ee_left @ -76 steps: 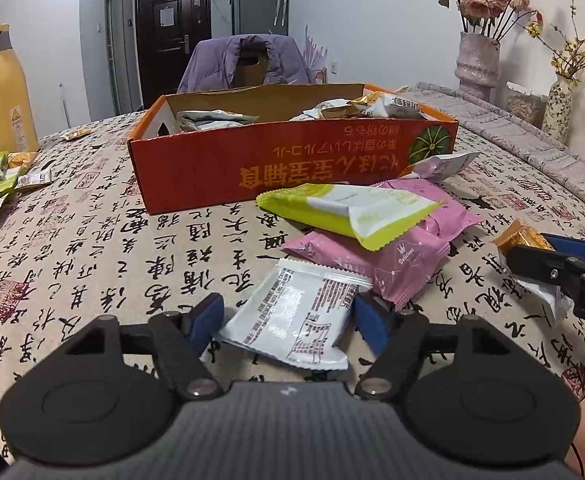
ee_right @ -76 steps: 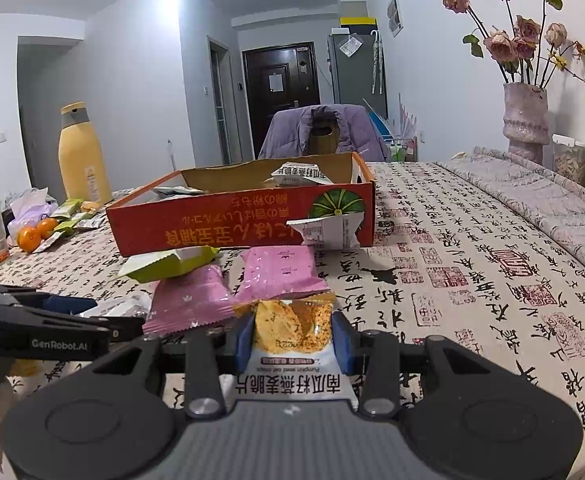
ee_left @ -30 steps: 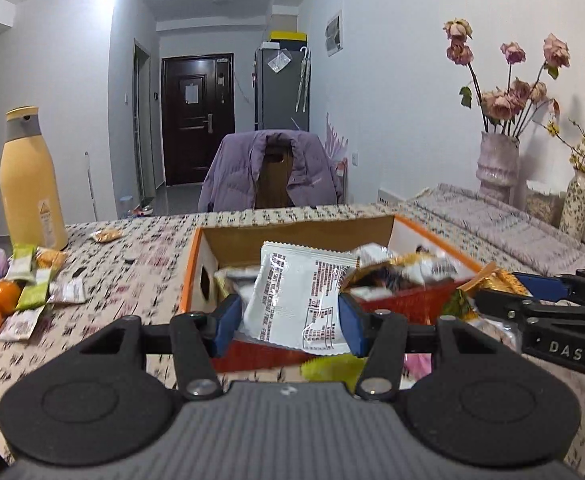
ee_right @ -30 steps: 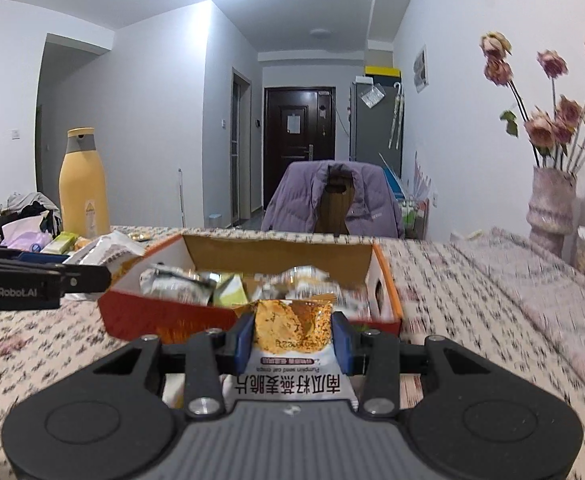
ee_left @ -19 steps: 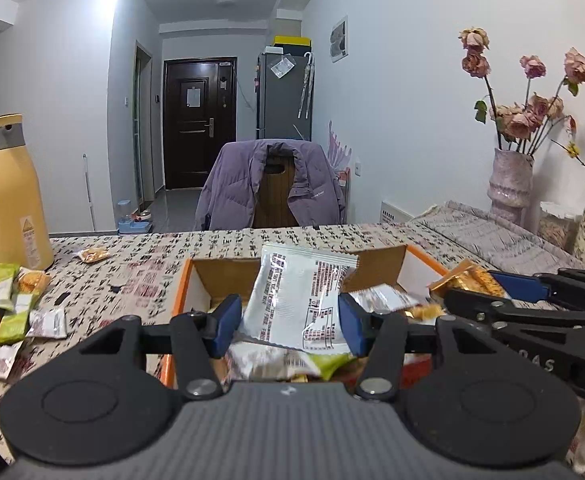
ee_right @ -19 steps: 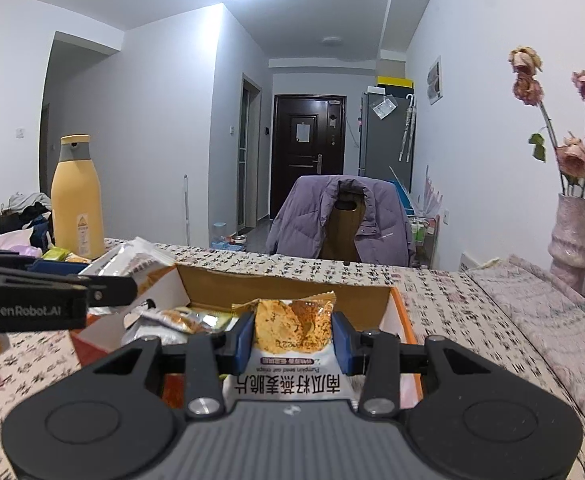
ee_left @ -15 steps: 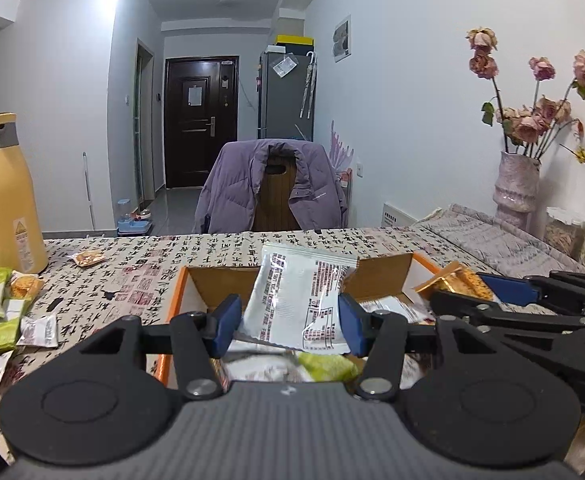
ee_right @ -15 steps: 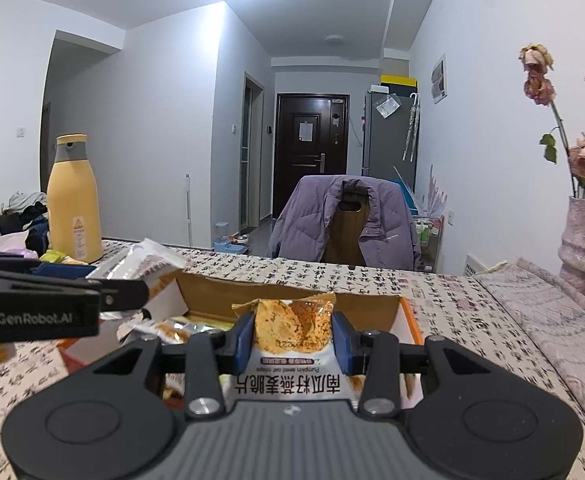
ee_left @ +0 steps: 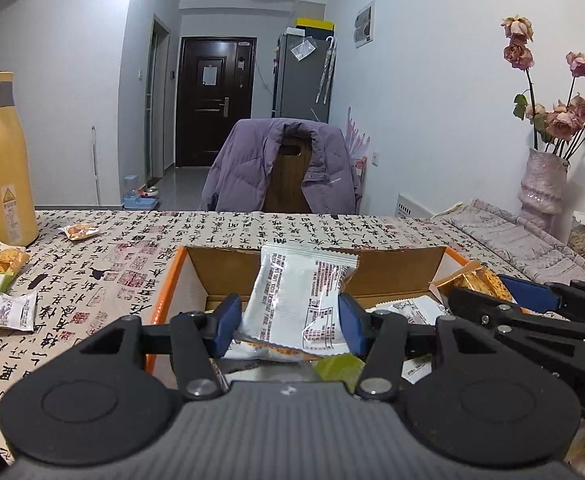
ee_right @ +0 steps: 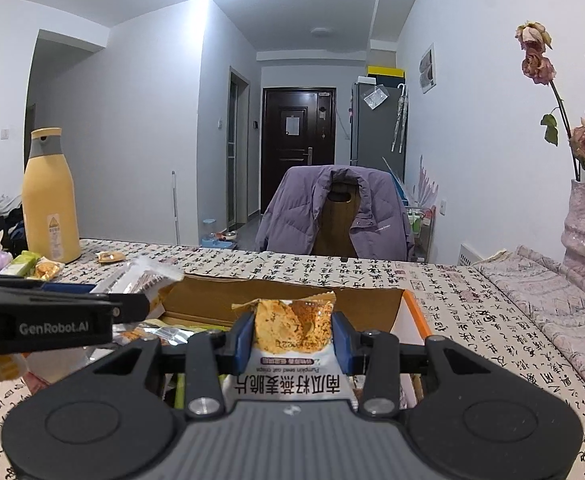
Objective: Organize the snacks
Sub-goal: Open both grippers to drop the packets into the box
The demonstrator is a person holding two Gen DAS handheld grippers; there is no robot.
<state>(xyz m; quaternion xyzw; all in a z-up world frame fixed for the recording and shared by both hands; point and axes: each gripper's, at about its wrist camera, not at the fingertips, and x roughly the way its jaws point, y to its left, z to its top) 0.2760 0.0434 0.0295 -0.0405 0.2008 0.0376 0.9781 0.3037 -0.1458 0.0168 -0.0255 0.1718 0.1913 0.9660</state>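
My left gripper (ee_left: pixel 288 322) is shut on a white snack packet (ee_left: pixel 298 300) and holds it upright over the orange cardboard box (ee_left: pixel 164 296). My right gripper (ee_right: pixel 292 338) is shut on an orange pumpkin seed crisp packet (ee_right: pixel 292 324) and holds it over the same box (ee_right: pixel 416 316). The right gripper also shows at the right of the left wrist view (ee_left: pixel 504 300). The left gripper with its packet shows at the left of the right wrist view (ee_right: pixel 132 300). Several snack packets (ee_left: pixel 412 308) lie inside the box.
A tall yellow bottle (ee_left: pixel 0 160) stands at the far left of the table, with loose snack packets (ee_left: pixel 12 308) near it. A chair with a purple jacket (ee_left: pixel 284 168) stands behind the table. A vase of dried roses (ee_left: pixel 540 184) stands at the right.
Both grippers lifted their packets off the table, then moved forward over the box. In the last half second they went a little further in over the box.
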